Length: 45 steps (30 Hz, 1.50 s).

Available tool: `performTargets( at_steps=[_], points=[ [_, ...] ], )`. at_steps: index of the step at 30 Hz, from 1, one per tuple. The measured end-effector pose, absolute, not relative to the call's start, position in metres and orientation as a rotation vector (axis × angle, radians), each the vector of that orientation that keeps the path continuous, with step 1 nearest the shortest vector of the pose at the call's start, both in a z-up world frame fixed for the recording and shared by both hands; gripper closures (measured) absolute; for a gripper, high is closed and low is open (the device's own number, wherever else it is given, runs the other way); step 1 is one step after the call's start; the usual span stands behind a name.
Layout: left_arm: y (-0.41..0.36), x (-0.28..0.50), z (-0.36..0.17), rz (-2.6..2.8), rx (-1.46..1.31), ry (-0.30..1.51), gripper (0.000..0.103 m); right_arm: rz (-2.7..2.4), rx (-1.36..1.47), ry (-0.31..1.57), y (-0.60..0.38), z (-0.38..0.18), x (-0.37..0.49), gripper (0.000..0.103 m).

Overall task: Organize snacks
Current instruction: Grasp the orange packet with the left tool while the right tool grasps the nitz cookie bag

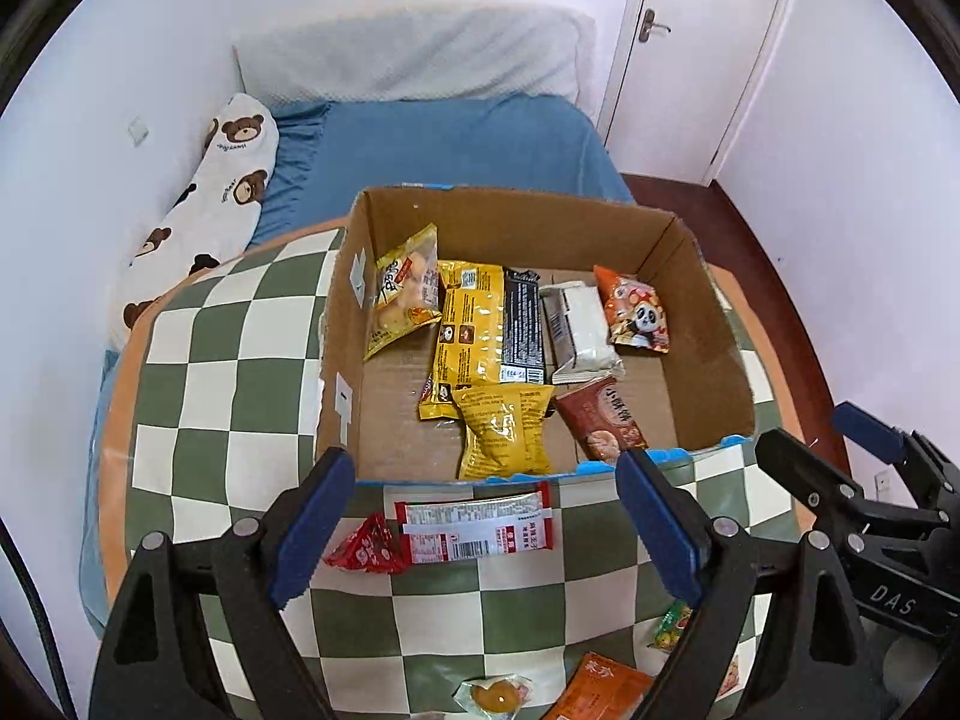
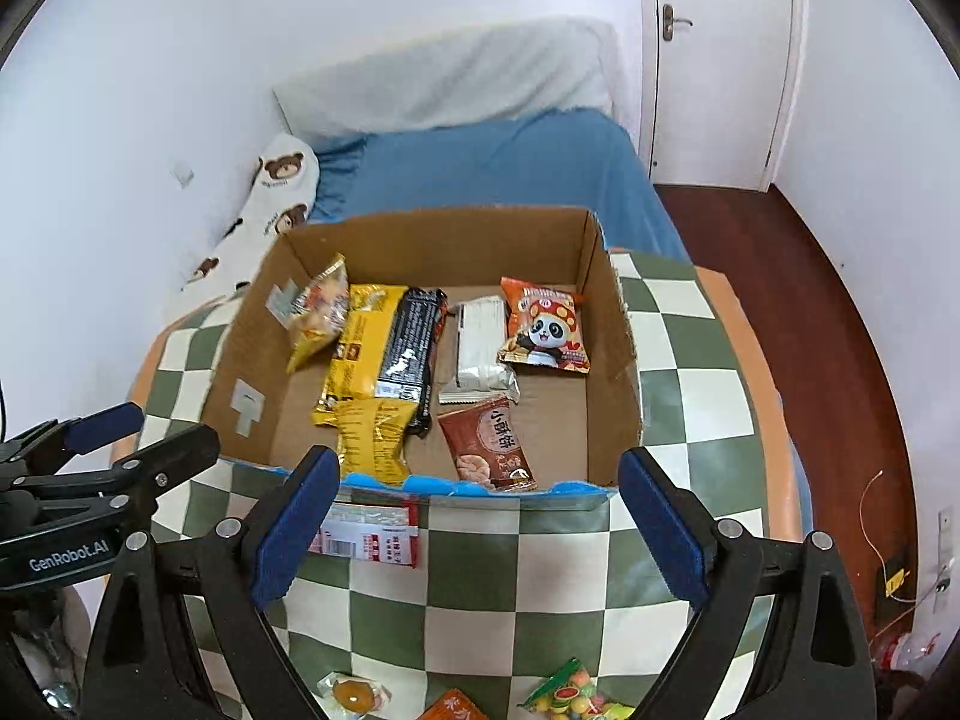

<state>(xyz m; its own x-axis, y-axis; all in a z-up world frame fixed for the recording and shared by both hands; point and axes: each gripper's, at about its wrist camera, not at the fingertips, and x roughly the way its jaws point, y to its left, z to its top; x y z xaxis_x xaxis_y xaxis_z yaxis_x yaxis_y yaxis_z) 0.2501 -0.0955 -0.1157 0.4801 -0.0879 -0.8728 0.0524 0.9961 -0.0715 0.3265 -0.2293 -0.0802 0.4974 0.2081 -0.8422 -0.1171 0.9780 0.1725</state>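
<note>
My left gripper (image 1: 486, 522) jaws spread wide, nothing between; right gripper (image 2: 474, 525) likewise, released. Both hover over checkered surface (image 1: 240, 360), just short of cardboard box (image 1: 510, 216). Snacks lie inside box. Red-white packet (image 1: 474, 525) whole in left view, half hidden behind my finger in right. Candy bag (image 2: 570, 696) clear only in right view, cut off in left.

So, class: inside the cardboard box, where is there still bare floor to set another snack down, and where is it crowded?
Bare floor lies in the cardboard box near-left corner, between the left wall and the small yellow packet, and along the right wall, below the panda packet. The back row is crowded, packets lying edge to edge, some overlapping.
</note>
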Motion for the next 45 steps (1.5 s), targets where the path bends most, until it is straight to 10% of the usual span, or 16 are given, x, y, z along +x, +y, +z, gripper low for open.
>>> performTargets(
  at_steps=[10, 31, 35, 41, 45],
  points=[
    [-0.099, 0.211, -0.128, -0.118, -0.035, 1.115, 0.014, 0.215, 0.177, 1.14, -0.246, -0.103, 0.273, 0.007],
    [-0.251, 0.116, -0.374, -0.594, 0.297, 1.794, 0.014, 0.009, 0.27, 1.543, -0.35, -0.246, 0.164, 0.007],
    [-0.257, 0.119, -0.385, -0.554, 0.309, 1.781, 0.039, 0.007, 0.241, 1.574, -0.352, -0.258, 0.161, 0.007],
    [-0.218, 0.158, -0.375, -0.295, 0.162, 1.702, 0.041, -0.003, 0.191, 1.58, -0.352, -0.283, 0.156, 0.007],
    [-0.193, 0.169, -0.382, -0.209, 0.028, 1.737, 0.041, 0.008, 0.242, 1.617, -0.348, -0.306, 0.151, 0.034]
  ],
)
